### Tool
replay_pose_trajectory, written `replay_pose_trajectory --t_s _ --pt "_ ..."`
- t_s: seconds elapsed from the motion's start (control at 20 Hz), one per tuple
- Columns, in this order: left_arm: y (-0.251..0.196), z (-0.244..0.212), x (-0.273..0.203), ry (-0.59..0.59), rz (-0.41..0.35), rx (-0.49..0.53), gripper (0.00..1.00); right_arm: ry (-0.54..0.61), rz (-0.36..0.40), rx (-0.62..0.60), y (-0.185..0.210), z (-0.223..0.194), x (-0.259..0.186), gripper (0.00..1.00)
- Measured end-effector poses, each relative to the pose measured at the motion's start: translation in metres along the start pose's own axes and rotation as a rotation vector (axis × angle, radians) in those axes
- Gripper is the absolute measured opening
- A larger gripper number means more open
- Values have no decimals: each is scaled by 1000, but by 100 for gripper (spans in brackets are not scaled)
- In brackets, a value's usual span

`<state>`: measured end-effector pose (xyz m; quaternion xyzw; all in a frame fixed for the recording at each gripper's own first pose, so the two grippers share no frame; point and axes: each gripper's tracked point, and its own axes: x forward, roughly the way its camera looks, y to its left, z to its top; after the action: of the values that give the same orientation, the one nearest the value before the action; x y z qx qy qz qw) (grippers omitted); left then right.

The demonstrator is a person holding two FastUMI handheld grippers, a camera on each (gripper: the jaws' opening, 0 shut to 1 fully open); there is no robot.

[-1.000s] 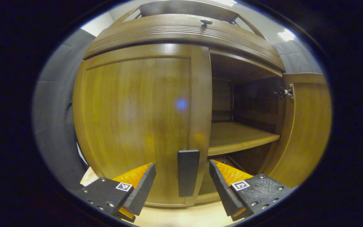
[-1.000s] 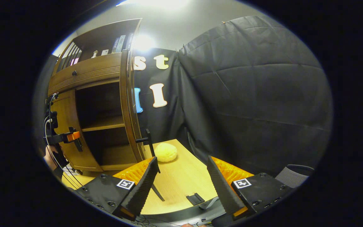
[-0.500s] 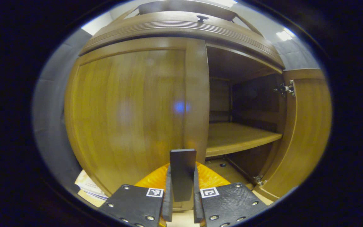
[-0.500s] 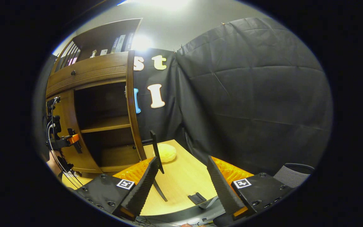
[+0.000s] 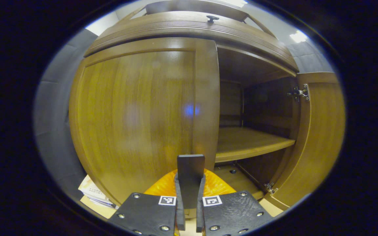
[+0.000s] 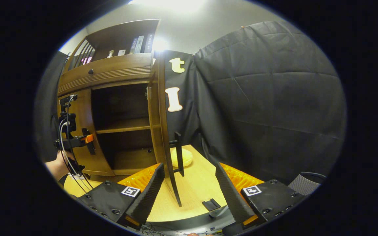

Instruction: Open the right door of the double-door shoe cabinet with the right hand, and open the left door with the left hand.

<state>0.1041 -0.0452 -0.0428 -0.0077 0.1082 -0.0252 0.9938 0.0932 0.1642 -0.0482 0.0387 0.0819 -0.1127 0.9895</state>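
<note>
The left claw [image 5: 188, 209] pinches the closed left door's [image 5: 136, 118] dark handle [image 5: 190, 177]; the right claw [image 6: 189, 193] hangs spread near the open right door [image 6: 162, 131] — apparently touching nothing.

No readable words or numbers, square coded tags [image 5: 167, 200] on the gripper bodies, book spines [image 6: 138, 44] atop the cabinet too small to read

Left hand-held gripper [image 5: 189, 209] clamps left door handle [image 5: 190, 173].
</note>
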Motion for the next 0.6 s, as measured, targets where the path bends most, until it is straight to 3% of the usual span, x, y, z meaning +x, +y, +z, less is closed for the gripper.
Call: replay_pose_trajectory --t_s 0.3,0.6 --pt "-1 7 -13 -3 -20 -10 16 -7 74 -14 16 1 -4 93" --pt "6 -5 -58 -15 -22 -21 15 -3 135 -14 30 -2 -9 93"
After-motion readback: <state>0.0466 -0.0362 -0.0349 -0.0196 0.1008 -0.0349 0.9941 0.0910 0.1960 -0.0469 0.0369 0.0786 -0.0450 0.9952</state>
